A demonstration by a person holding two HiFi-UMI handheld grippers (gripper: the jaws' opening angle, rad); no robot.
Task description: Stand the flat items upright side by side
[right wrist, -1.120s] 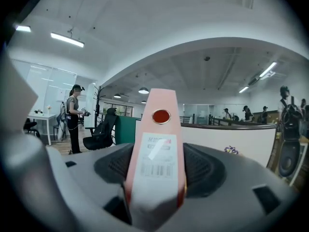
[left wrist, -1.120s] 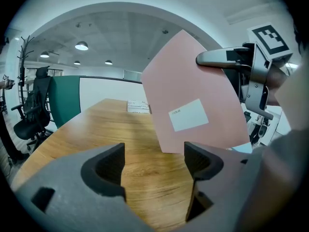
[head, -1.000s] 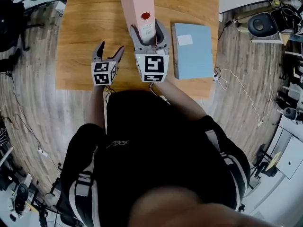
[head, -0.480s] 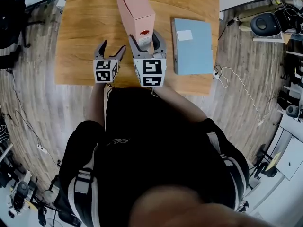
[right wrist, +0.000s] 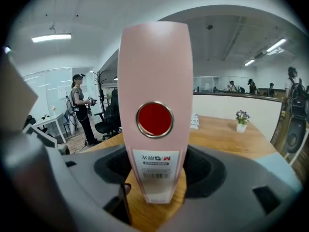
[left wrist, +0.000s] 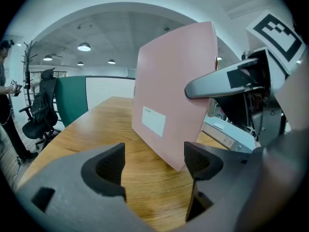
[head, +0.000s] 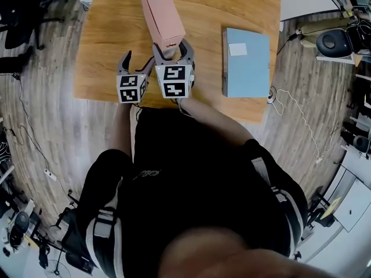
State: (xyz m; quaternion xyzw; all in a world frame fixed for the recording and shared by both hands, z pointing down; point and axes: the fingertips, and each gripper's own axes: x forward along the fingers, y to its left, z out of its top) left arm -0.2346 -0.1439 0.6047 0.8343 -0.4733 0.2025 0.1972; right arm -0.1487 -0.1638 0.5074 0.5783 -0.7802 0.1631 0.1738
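Right tool [head: 172, 48] is clamped on the near spine end of the pink file box [head: 159, 7], which stands on edge with its long axis running far across the desk [head: 110, 39]. Left tool [head: 137, 62] gapes empty just left of it. Blue file box [head: 246, 62] lies flat to the right, nearer the right hand.

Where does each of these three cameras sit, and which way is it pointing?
Head view: on the person's head, looking steeply down at the wooden table; it shows their torso, left gripper and right gripper.
Left gripper view: on the left gripper, looking along its open jaws across the table at the pink box's broad side.
Right gripper view: on the right gripper, looking along jaws closed on that box's spine.
Shared: all three see the pink box.
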